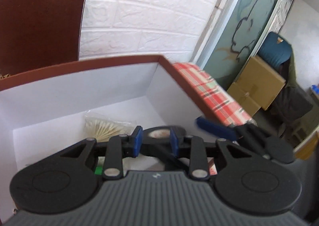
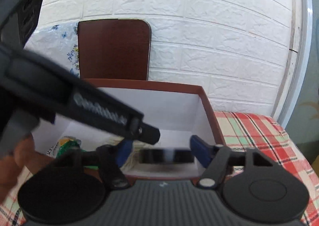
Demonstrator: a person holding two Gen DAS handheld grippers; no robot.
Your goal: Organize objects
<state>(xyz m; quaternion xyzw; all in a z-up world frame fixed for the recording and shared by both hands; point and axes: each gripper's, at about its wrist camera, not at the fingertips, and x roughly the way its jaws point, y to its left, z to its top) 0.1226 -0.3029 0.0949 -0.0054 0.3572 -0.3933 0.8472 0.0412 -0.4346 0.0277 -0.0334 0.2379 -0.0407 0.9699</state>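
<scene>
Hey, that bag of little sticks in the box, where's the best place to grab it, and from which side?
Pinch the bag of sticks across its bundled middle, coming straight down from above. It lies flat on the floor of the box, whose tall walls probably block any sideways approach.

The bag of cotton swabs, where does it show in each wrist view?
Left wrist: bag of cotton swabs on the box floor, left of centre, just beyond the fingers.
Right wrist: not clearly visible; gripper parts cover that area.
Shared landmark: brown chair back behind the box.
</scene>
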